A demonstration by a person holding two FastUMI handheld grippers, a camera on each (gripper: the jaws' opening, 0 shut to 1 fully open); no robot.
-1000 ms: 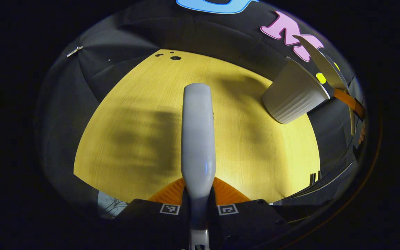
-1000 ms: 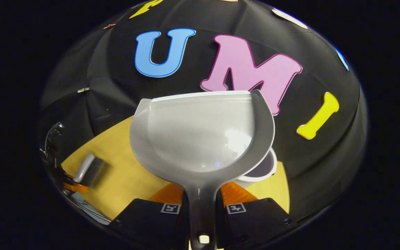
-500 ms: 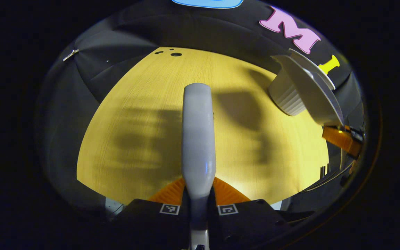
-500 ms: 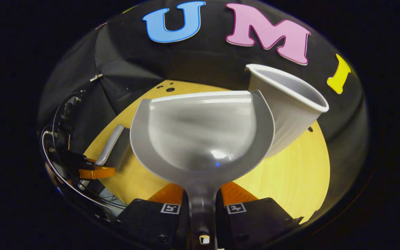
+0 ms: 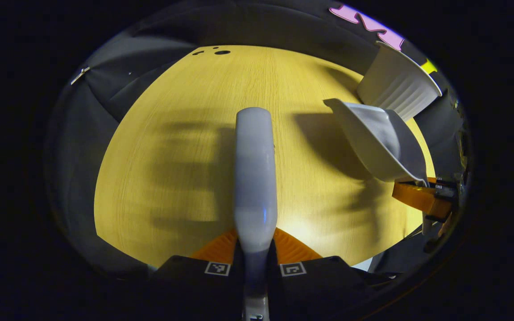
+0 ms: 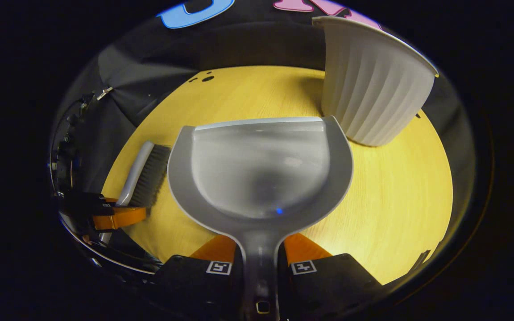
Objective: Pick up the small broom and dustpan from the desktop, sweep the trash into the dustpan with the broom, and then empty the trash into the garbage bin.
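Both of your grippers are loaded. Your left gripper [image 5: 255, 261] is clamped on the broom [image 5: 254, 176], whose pale back runs straight ahead above the yellow desktop [image 5: 185, 133]. Your right gripper [image 6: 260, 261] is closed on the handle of the dustpan [image 6: 261, 174], held over the desktop with its pan empty and its front lip facing the booth wall. Just beyond the dustpan's right corner, the ribbed white garbage bin [image 6: 373, 89] stands upright on the wood. From the right gripper view, the broom's bristles sit left of the pan.
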